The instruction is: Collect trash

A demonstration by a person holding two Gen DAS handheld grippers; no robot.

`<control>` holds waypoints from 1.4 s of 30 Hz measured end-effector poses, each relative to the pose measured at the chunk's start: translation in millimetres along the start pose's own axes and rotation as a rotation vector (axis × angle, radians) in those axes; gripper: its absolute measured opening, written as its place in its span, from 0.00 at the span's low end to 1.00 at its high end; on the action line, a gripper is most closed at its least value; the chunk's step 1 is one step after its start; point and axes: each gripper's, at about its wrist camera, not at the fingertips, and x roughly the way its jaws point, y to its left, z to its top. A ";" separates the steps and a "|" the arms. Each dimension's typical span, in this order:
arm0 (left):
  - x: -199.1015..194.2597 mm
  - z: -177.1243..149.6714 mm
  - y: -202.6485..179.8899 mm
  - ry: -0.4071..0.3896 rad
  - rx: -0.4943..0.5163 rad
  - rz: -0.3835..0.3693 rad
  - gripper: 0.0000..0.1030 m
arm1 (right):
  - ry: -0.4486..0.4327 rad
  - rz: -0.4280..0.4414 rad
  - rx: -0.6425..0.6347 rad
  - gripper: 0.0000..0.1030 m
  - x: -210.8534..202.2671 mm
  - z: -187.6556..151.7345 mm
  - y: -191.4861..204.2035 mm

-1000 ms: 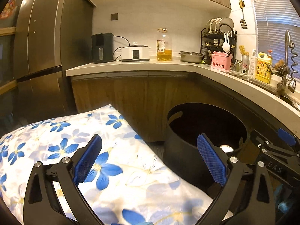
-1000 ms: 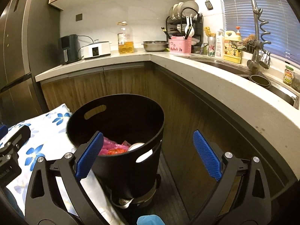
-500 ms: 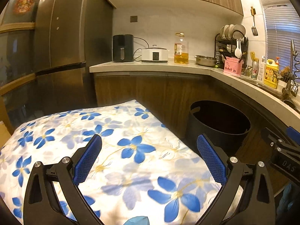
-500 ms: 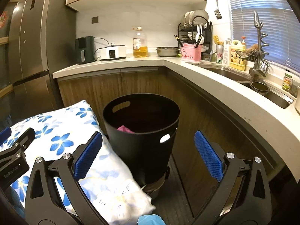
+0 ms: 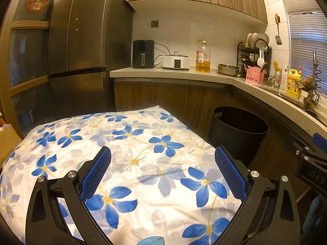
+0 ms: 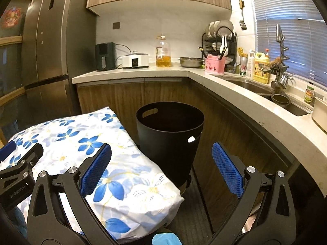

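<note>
- You have drawn both tools back and up from the black bin (image 6: 170,134): a second ago its rim filled the near field and pink wrappers showed inside; now it stands farther off and its inside reads only as dark.
- Judged from this, the drop is done and you are retreating to look for more trash; none shows outside the bin in either view.
- The flowered cloth (image 5: 126,159), over a padded surface just left of the bin, lies bare and lightly creased.
- The bench (image 6: 241,94) wraps behind and right of the bin, carrying an oil bottle (image 6: 162,53), dish rack and sink.
- Left tool (image 5: 163,175): released, jaws wide, holding nothing, over the cloth.
- Right tool (image 6: 161,165): released, empty, straddling the near side of the bin.
</note>
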 end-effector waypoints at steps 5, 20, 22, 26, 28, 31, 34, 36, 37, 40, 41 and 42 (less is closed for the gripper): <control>-15.3 -5.0 11.0 -0.013 -0.007 -0.001 0.94 | 0.000 -0.009 -0.003 0.95 -15.3 -7.1 8.7; -36.6 -13.9 23.6 -0.019 -0.011 -0.028 0.94 | -0.018 -0.027 -0.006 0.95 -40.2 -15.1 16.9; -37.2 -14.4 24.0 -0.019 -0.012 -0.032 0.94 | -0.020 -0.028 -0.007 0.95 -40.5 -14.9 16.7; -38.0 -14.1 24.9 -0.019 -0.014 -0.039 0.94 | -0.019 -0.032 -0.004 0.95 -39.8 -15.2 15.6; -37.7 -14.0 24.7 -0.018 -0.012 -0.041 0.94 | -0.018 -0.033 -0.004 0.95 -39.4 -15.3 16.0; -37.2 -13.7 23.3 -0.016 -0.008 -0.045 0.94 | -0.017 -0.038 0.000 0.95 -39.2 -15.6 15.3; -36.9 -12.6 21.8 -0.016 -0.002 -0.047 0.94 | -0.014 -0.040 0.001 0.95 -38.9 -15.8 15.9; -36.9 -12.3 21.4 -0.016 -0.001 -0.049 0.94 | -0.015 -0.040 0.000 0.95 -39.0 -15.5 16.0; -37.1 -12.3 21.8 -0.016 -0.002 -0.049 0.94 | -0.015 -0.037 0.000 0.95 -39.0 -15.4 15.9; -37.1 -12.1 21.2 -0.017 -0.002 -0.045 0.94 | -0.017 -0.036 -0.005 0.95 -38.9 -15.6 17.4; -37.2 -11.9 21.1 -0.018 -0.002 -0.045 0.94 | -0.017 -0.035 -0.006 0.95 -38.9 -15.8 18.1; -37.4 -12.0 21.1 -0.019 -0.003 -0.046 0.94 | -0.017 -0.035 -0.007 0.95 -39.0 -15.9 18.4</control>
